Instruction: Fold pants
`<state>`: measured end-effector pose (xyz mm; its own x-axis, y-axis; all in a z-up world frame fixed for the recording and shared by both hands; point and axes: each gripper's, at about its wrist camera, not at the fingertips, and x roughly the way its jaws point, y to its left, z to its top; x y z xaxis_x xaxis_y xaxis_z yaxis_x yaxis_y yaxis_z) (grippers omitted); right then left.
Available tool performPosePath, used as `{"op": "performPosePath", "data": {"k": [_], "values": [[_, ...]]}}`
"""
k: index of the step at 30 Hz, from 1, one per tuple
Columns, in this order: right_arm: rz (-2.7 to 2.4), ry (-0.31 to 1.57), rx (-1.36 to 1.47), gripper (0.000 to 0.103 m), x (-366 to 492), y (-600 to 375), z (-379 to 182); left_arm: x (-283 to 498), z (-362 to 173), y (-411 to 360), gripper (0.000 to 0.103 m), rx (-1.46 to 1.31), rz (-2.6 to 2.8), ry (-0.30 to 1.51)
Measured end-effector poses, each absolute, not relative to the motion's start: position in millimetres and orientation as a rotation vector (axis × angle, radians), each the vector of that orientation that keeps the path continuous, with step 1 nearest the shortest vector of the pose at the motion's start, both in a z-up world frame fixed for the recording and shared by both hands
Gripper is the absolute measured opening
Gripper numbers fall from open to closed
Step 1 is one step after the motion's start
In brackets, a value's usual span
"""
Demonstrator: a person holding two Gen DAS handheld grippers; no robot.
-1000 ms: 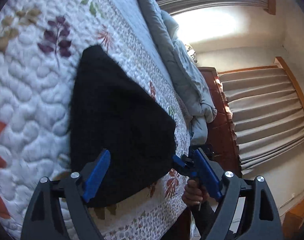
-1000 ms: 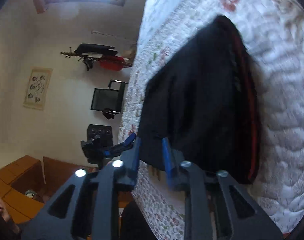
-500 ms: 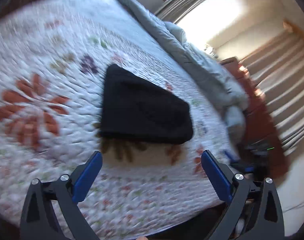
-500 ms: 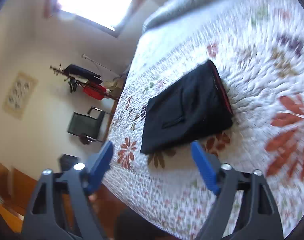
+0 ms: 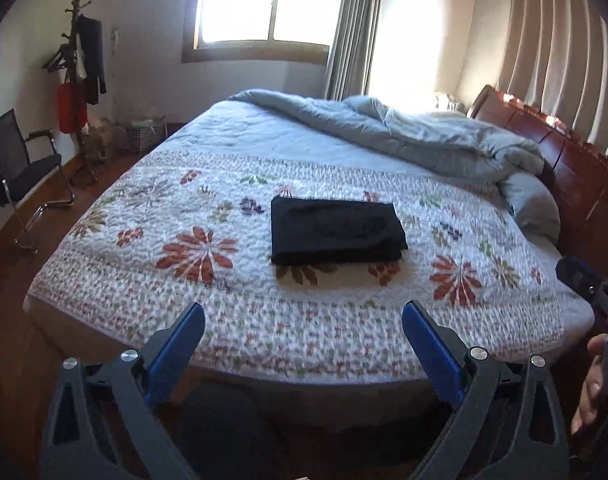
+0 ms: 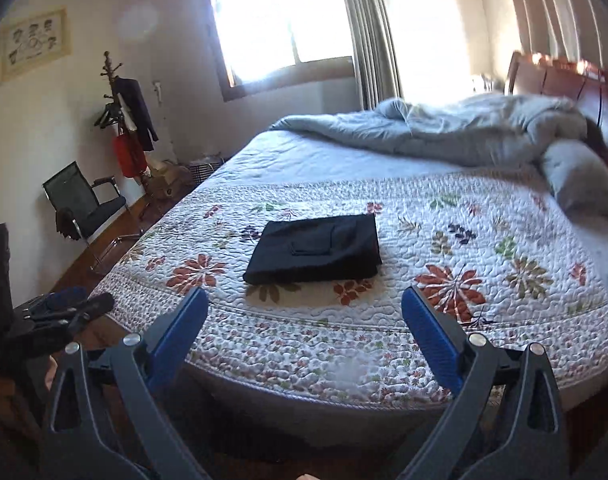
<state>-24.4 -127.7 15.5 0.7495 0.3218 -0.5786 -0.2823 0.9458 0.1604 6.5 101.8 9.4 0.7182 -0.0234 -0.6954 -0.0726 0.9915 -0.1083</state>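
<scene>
Folded black pants (image 5: 335, 230) lie on a floral quilt (image 5: 208, 280) as both claws hover empty beyond the bed's near edge.

The left claw (image 5: 304, 326) and right claw (image 6: 305, 312) each stand spread wide, holding nothing, well apart from the pants, which rest as a flat rectangle near the middle of the quilt, far of both claws and roughly between their blue fingers (image 6: 431, 336). A rumpled grey duvet (image 5: 423, 136) is bunched at the far right by the wooden headboard (image 5: 563, 160); a black chair (image 6: 88, 204) and coat rack (image 5: 80, 60) stand at left.
</scene>
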Motion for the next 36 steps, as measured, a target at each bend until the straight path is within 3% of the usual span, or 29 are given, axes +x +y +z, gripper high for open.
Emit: {"op": "performPosePath", "data": {"k": [11,36], "values": [[0.257,0.726,-0.001,0.097,-68,-98,17,-36,13,90,0.099,-0.140,0.085,0.765],[0.260,0.751,-0.016,0.097,-44,-95,12,-17,8,88,0.099,-0.147,0.069,0.814]]}}
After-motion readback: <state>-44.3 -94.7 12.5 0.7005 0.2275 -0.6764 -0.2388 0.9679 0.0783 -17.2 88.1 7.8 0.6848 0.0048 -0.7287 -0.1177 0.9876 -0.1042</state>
